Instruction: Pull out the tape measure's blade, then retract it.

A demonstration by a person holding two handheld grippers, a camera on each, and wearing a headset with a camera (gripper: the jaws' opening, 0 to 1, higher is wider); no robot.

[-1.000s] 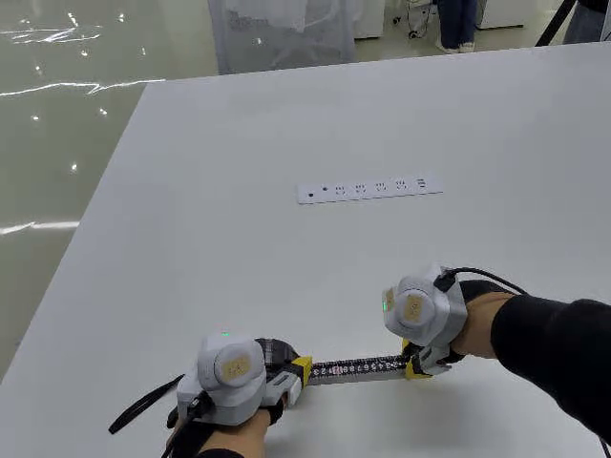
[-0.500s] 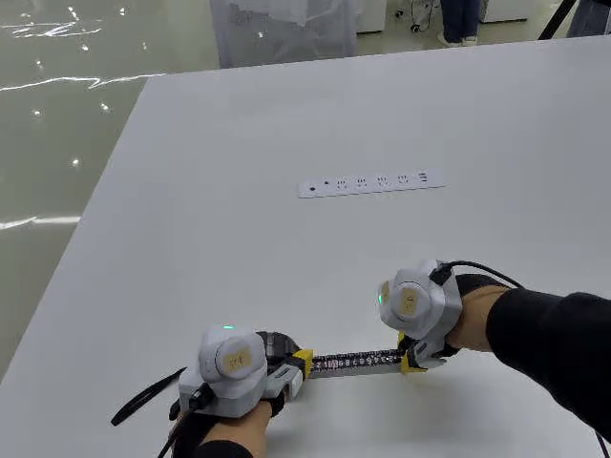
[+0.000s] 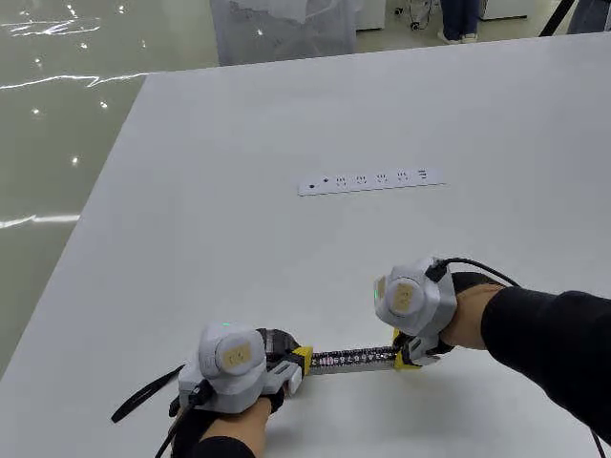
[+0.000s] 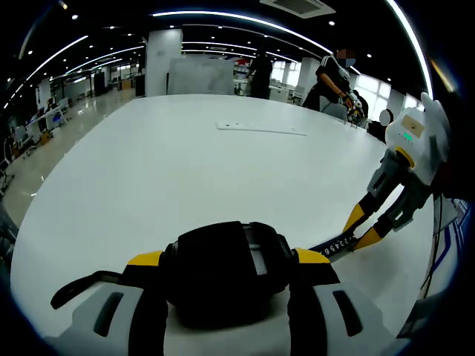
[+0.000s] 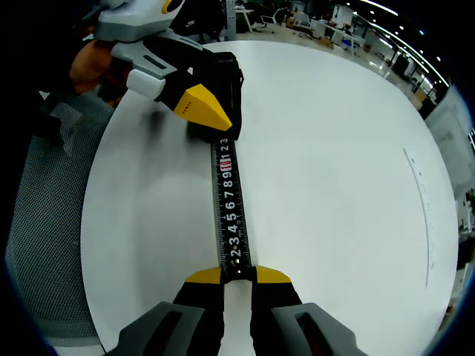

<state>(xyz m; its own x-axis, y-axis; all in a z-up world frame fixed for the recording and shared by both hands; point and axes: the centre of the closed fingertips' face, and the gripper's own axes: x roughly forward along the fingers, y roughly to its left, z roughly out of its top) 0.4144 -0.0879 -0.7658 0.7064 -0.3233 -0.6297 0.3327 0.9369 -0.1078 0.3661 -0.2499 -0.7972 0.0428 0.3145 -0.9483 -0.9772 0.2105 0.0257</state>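
Rounded matte-black tape measure case (image 4: 223, 285) sits on smooth white table (image 3: 286, 124), clamped by left gripper (image 4: 228, 257). The right gripper (image 5: 237, 276) pinches the flat blade (image 5: 227, 200) tip; numerals are legible in right gripper view, blurred in head view.

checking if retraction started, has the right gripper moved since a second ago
Yes. Against the power strip, the right gripper has shifted slightly left, toward the left gripper holding the tape measure case, so the exposed blade is shorter.
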